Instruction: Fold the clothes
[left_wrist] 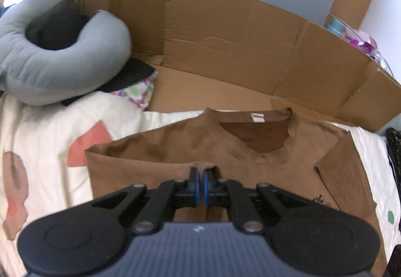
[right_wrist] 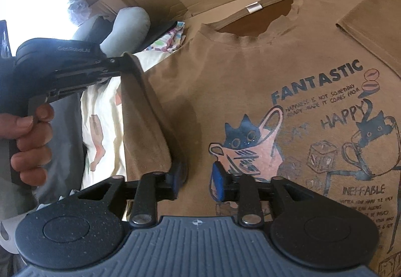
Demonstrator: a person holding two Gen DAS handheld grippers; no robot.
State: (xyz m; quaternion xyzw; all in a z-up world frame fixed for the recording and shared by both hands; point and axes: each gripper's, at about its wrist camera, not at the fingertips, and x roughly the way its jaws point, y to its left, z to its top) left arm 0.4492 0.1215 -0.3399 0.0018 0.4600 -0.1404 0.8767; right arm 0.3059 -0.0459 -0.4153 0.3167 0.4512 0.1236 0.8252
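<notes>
One hand-held gripper (left_wrist: pixel 200 183), the left, pinches the shirt (left_wrist: pixel 225 151) sleeve fold, which may slip; the right (right_wrist: pixel 198 180) is spread.

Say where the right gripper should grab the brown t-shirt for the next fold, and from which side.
Probably the right sleeve hem. It lies flat and spread on the brown t-shirt's free side, so come in low from the outer edge. The left gripper is shut on the lifted left edge; the right gripper is open over the chest print.
</notes>
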